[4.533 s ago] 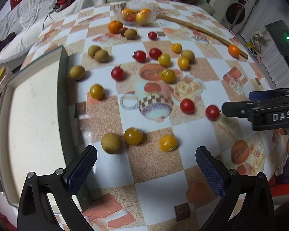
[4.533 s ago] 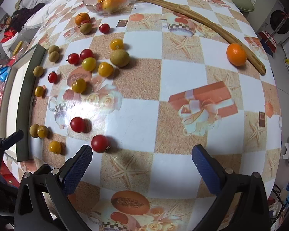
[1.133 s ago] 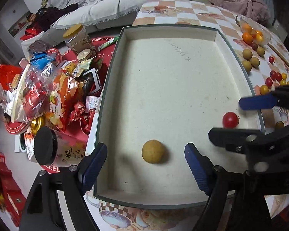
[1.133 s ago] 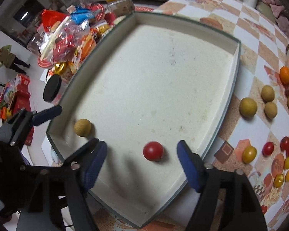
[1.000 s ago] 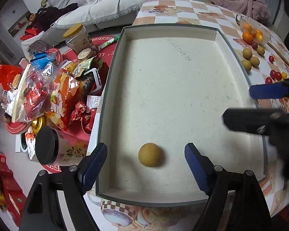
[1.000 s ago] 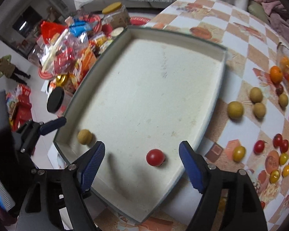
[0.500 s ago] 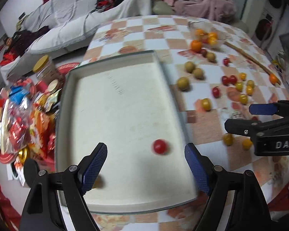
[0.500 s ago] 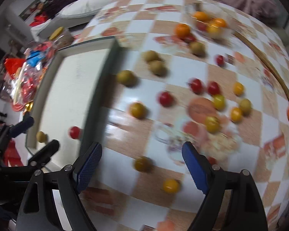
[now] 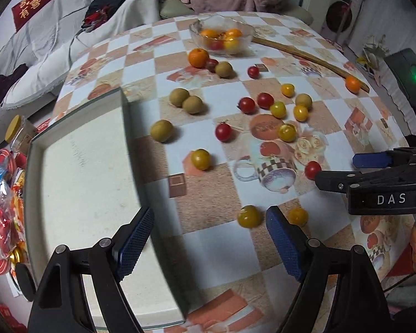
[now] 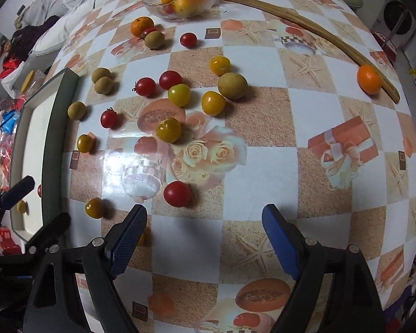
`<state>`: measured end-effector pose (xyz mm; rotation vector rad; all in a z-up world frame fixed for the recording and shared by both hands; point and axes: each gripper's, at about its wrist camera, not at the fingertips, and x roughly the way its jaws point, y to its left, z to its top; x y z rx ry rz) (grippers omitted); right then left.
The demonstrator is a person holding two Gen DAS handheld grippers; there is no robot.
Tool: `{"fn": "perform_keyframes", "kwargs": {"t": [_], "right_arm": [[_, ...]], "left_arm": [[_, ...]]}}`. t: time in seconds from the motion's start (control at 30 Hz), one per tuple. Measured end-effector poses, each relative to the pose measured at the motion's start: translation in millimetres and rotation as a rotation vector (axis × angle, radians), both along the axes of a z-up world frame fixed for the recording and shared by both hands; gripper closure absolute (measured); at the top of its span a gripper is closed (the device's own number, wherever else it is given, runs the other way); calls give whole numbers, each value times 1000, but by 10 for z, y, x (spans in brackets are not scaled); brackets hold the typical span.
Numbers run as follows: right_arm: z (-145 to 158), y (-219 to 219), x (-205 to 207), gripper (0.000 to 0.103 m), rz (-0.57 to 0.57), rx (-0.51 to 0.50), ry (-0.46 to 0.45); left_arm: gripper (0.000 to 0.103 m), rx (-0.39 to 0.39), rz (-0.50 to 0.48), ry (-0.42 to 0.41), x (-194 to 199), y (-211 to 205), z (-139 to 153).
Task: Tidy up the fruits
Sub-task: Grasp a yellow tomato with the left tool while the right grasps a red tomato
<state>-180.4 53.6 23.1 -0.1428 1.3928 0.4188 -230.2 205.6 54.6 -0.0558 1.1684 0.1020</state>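
Several red, yellow and brown-green fruits lie scattered on the checkered tablecloth. My left gripper (image 9: 208, 238) is open and empty above the tray's right rim; a yellow tomato (image 9: 248, 216) lies just ahead of it. My right gripper (image 10: 203, 238) is open and empty, with a red tomato (image 10: 177, 193) just beyond its left finger. The white tray (image 9: 77, 172) stands at the table's left; in the right wrist view (image 10: 27, 127) a brown fruit (image 10: 21, 206) and a red tomato (image 10: 39, 190) lie in it.
A glass bowl (image 9: 222, 32) with oranges and tomatoes stands at the far side. A long wooden stick (image 10: 305, 22) lies at the back right with an orange (image 10: 368, 79) beside it. Snack bags (image 9: 2, 194) lie left of the tray.
Both grippers have swung from the tray, where a brown fruit and a red tomato were left, back over the scattered fruit on the table. Both stay open.
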Motion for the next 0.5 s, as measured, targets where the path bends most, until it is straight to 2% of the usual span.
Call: {"fn": "perform_keyframes", "kwargs": {"t": [0.4,0.47,0.5], "right_arm": [[-111,146,29,16,74,-1,13],[-139,200,46,17,88,-7,12],[-149,217,52,22,93,-10,13]], "left_arm": [[19,-1,-8,50,141,-143,-260],[19,2,-4,55,159,-157,-301],[19,1,-4,57,166,-160,-317]]}}
